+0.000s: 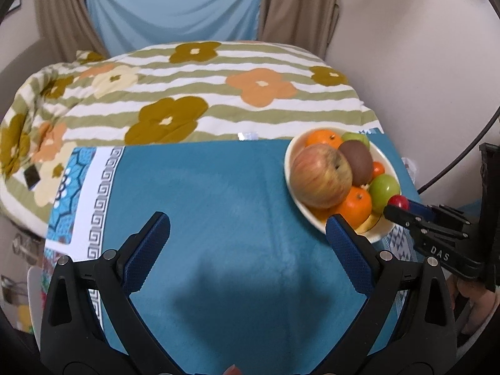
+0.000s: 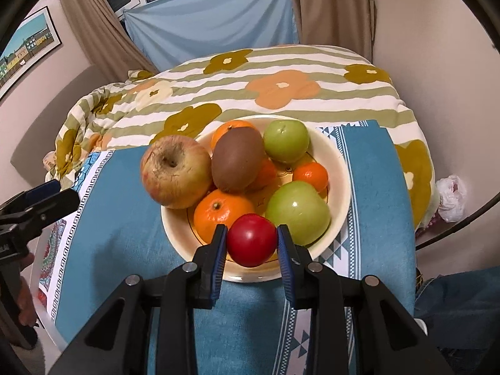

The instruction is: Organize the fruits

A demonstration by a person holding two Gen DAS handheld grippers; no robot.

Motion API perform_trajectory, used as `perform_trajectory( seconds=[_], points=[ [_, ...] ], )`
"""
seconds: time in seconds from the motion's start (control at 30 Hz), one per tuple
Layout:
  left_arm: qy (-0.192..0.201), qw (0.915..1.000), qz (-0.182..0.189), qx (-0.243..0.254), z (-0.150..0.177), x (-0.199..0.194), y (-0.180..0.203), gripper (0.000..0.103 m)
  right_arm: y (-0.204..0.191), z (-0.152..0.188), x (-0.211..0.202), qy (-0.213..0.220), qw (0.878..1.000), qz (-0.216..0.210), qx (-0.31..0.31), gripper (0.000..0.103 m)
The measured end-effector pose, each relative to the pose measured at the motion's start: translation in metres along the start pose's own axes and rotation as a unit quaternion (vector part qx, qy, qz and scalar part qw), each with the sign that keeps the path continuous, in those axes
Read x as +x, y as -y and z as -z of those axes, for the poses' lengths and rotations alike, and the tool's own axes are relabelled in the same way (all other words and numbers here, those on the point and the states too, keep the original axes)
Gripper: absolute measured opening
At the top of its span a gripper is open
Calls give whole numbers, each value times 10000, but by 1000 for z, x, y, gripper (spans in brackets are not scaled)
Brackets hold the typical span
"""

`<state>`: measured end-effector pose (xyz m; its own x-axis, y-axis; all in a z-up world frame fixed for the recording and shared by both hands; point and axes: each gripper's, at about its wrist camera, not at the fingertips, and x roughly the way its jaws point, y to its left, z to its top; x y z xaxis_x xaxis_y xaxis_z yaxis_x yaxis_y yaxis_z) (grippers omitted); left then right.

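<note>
Red fruit (image 2: 251, 240) sits clenched in the right claw (image 2: 251, 243) at the bowl's (image 2: 339, 168) 6 o'clock rim; the left claw (image 1: 247, 243) hangs released over the blue-covered tabletop (image 1: 218, 187). Next, likely: carry it clear and choose a spot.

"DAS" on the right gripper (image 1: 396, 207)

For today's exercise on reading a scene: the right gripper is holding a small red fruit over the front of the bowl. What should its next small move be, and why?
Probably lower the red fruit a little into the bowl, then let go. The right gripper is shut on it above the front rim, beside an orange and a green apple, where a gap remains. The left gripper is open over the blue cloth, holding nothing.
</note>
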<state>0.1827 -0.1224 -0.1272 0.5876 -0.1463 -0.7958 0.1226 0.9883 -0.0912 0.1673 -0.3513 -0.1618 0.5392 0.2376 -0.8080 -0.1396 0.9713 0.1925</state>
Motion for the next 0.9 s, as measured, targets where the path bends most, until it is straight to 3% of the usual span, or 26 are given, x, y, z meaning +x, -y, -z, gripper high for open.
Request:
perform_trajectory(
  seconds=[0.2,0.27,0.33,0.37,0.63,0.9],
  points=[
    [-78,9996,-155,-244,20,-1,-8,103,-3,6,4,122,9997,48,-203,30],
    [-103,9991,-202,-362,26,-1,-8,103,-2,7,4,202,9995,-16,-223,49],
    [-86,9986,-248,-459,30,-4,-7,103,-1,8,1,313,9992,-106,-225,89],
    [-46,9984,-277,-498,32,-7,-6,103,-2,8,-2,384,9989,-120,-259,92],
    [260,9977,-408,-475,35,-43,-4,103,-10,6,-34,565,9974,2,-454,93],
    [785,9955,-444,-291,22,-113,-24,103,-42,-7,-104,940,9944,341,-329,93]
  ],
)
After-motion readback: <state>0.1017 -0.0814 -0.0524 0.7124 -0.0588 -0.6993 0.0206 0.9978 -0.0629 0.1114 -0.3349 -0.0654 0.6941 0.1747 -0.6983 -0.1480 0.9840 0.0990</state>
